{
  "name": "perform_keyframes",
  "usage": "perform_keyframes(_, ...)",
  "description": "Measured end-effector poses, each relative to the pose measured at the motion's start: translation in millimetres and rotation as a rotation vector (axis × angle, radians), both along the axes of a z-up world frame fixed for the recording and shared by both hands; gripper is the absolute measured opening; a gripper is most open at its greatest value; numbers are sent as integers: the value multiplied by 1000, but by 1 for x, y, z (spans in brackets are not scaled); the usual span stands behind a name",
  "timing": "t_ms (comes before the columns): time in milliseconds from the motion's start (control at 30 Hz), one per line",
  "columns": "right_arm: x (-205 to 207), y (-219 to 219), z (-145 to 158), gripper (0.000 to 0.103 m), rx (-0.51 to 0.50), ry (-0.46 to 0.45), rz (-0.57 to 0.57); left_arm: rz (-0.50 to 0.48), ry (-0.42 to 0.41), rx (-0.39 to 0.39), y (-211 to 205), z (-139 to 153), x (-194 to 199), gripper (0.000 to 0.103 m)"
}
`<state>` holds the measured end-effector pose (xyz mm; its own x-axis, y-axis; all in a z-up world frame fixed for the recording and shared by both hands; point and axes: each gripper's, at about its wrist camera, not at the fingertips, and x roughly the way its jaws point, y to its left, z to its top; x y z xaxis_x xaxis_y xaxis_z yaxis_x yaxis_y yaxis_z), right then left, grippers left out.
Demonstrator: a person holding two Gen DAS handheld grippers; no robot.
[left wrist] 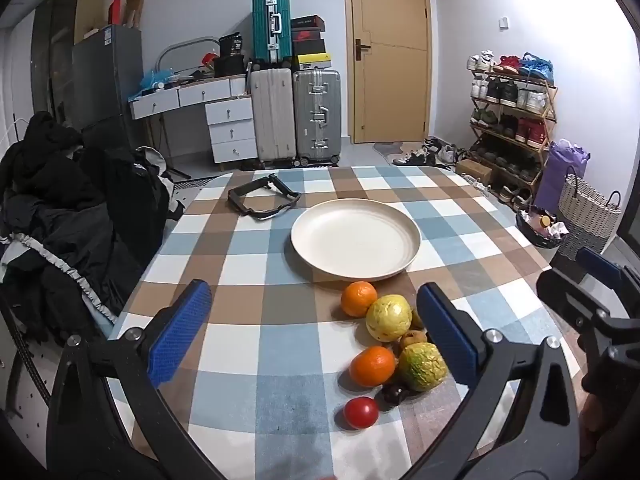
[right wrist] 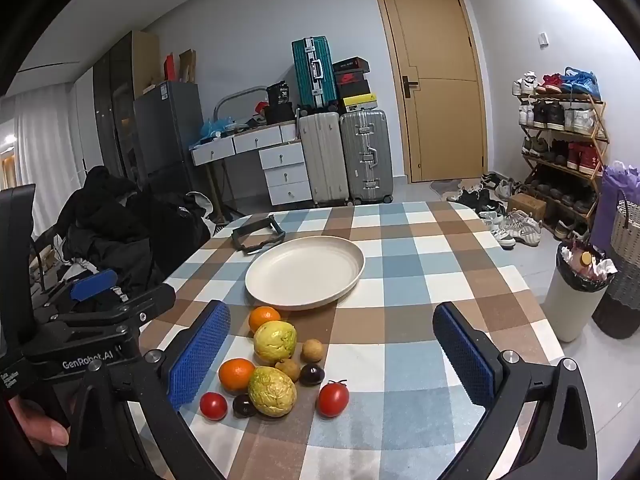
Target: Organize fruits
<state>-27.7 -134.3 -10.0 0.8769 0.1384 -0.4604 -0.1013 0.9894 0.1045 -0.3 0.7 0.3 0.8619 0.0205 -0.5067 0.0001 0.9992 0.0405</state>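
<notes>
A cream plate [left wrist: 356, 236] [right wrist: 304, 272] sits empty on the checked tablecloth. In front of it lies a cluster of fruit: two oranges [left wrist: 359, 298] [right wrist: 236, 375], two yellow-green guavas [left wrist: 389, 317] [right wrist: 272, 391], two red tomatoes [right wrist: 333, 399] [left wrist: 361, 412], small brown fruits [right wrist: 312, 350] and dark plums [right wrist: 312, 374]. My left gripper [left wrist: 316, 332] is open and empty, above the table left of the fruit. My right gripper [right wrist: 340, 360] is open and empty, with the fruit between its fingers in view.
A black strap frame [left wrist: 262, 196] lies on the table behind the plate. Dark clothes [left wrist: 72, 216] are piled at the table's left edge. A white bin [right wrist: 576, 296] and woven basket [left wrist: 588, 212] stand on the floor to the right.
</notes>
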Motion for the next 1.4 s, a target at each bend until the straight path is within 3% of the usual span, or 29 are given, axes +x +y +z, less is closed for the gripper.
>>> perform_keyframes(100,-1,0,0,103,11,-6,0,-6,-17,-30,7,5,-6,102)
perform_keyframes(1400,-1,3,3,103,30,-13,15,11,-14,-34,13,7,-8,102)
